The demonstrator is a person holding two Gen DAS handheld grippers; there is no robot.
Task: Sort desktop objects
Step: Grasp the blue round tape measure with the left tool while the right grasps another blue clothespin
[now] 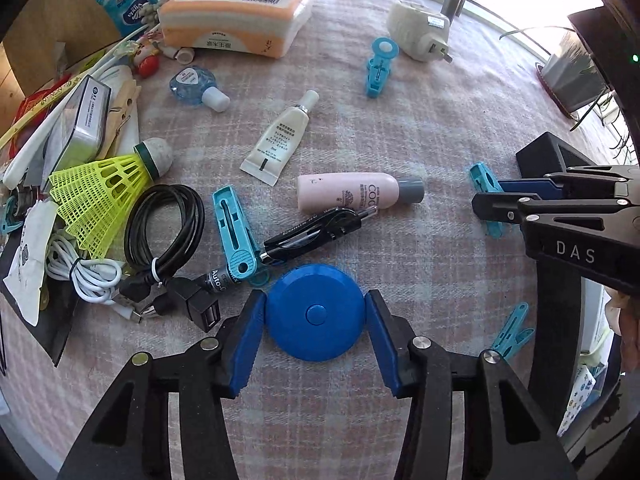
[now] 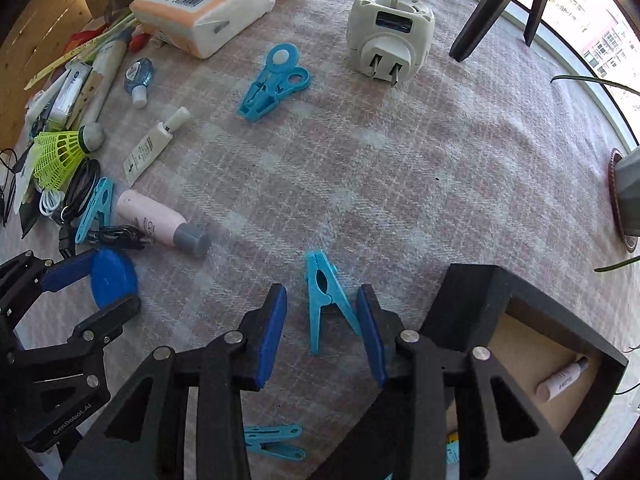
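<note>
A round blue tape measure [image 1: 316,312] lies on the pink checked cloth [image 1: 420,128]. My left gripper [image 1: 316,296] points down over it, and both blue pads press on its rim. The right wrist view shows the same grip at the lower left. A light-blue clothespin [image 2: 324,300] lies flat between the fingers of my right gripper [image 2: 321,292]. The right pad touches one leg of the clothespin, while the left pad stands clear of it, so this gripper is open. In the left wrist view that gripper [image 1: 486,196] hangs over the clothespin [image 1: 482,178] at the right.
A black open box [image 2: 480,280] holding a small tube [image 2: 562,380] stands just right of the right gripper. More blue clips [image 2: 272,80] [image 2: 272,440] [image 1: 236,224], a pink bottle [image 1: 352,194], a black pen [image 1: 316,228], a white plug adapter [image 2: 390,32], a tissue pack [image 1: 236,16], a shuttlecock [image 1: 100,192] and cables [image 1: 164,224] lie around.
</note>
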